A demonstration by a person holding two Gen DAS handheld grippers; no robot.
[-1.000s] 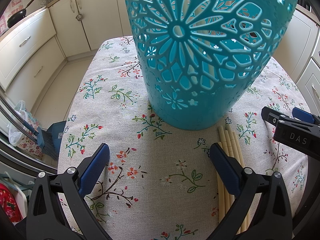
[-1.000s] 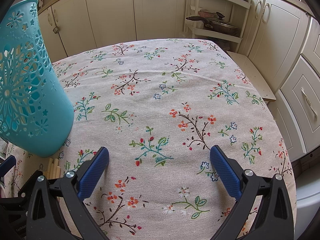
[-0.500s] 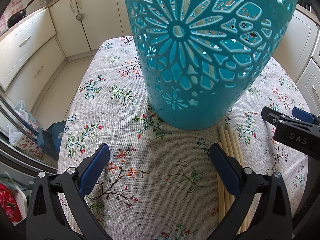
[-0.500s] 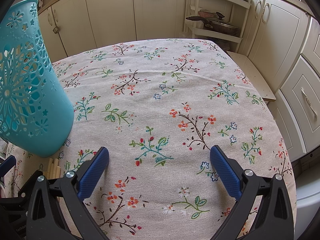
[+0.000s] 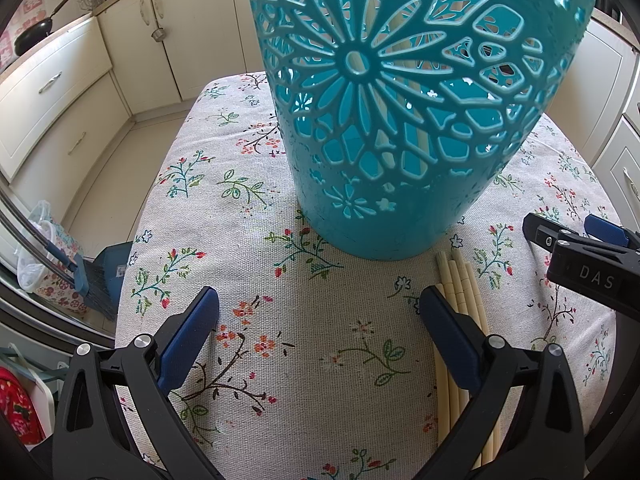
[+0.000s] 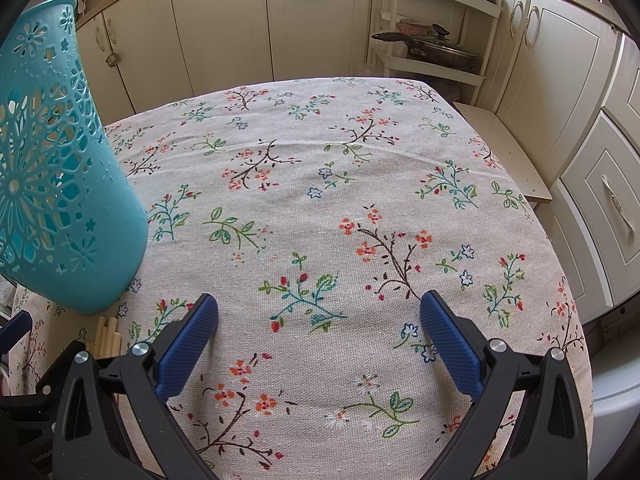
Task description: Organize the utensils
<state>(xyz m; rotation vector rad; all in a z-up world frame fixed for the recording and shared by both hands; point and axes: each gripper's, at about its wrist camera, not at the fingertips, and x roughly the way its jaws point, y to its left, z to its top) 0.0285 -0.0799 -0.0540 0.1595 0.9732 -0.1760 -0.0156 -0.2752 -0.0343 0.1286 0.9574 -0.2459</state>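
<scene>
Two grippers hang over a table with a flowery cloth (image 6: 360, 160). The left gripper (image 5: 320, 320) has its blue pads spread wide and holds nothing. The tall teal plastic basket with flower-shaped holes (image 5: 400, 120) stands right in front of it, at the top middle of the frame. A bunch of pale wooden chopsticks (image 5: 460, 280) lies flat on the cloth at the lower right, just beside the right pad, with tips near the basket's foot. The right gripper (image 6: 320, 320) is wide and empty too, over bare cloth. In its view the basket sits at the far left and the chopsticks peek out at the lower left. Only the left view shows pale sticks inside the basket. Only the right view shows a dark pan with a lid (image 6: 440, 54) on a white shelf.
</scene>
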